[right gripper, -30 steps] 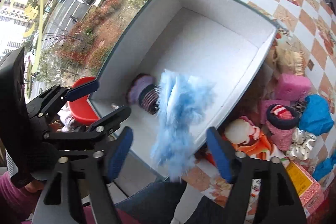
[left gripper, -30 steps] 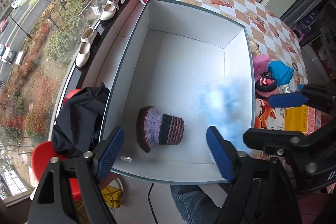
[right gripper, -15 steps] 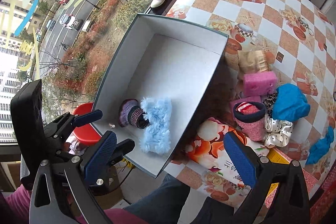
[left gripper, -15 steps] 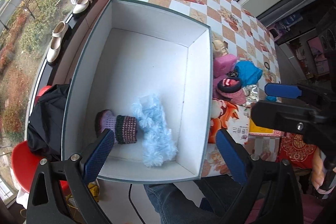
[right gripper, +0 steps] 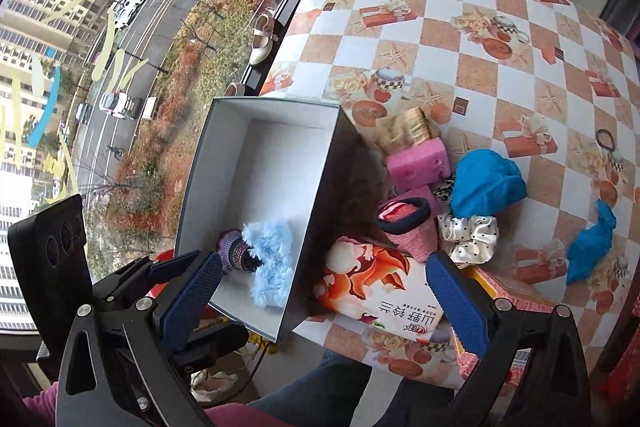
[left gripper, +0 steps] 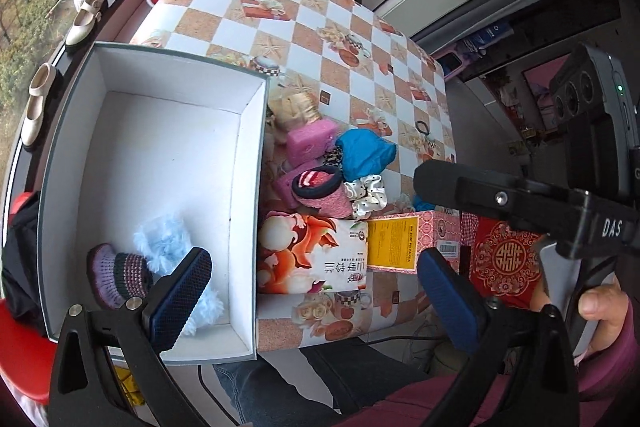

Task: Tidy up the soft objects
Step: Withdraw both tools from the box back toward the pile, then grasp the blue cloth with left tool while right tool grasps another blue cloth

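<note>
Blue fluffy cloth [right gripper: 269, 259] and knitted bootie [left gripper: 116, 275] lay inside the box [left gripper: 256, 163]; we noted left gripper [left gripper: 312, 291] and right gripper [right gripper: 320, 291] jaws just spread, empty. Sponge [right gripper: 416, 163], scrunchie [right gripper: 468, 231] and others remained on counter [right gripper: 500, 67].

One open white cardboard box [left gripper: 248, 155] holds two soft things: one fluffy light-blue piece [right gripper: 270, 259] and one purple striped knitted bootie [left gripper: 116, 277]. On the checked tablecloth lie two bright blue cloths [right gripper: 486, 183], one pink sponge block [right gripper: 416, 163], one white dotted scrunchie [right gripper: 468, 233].
</note>
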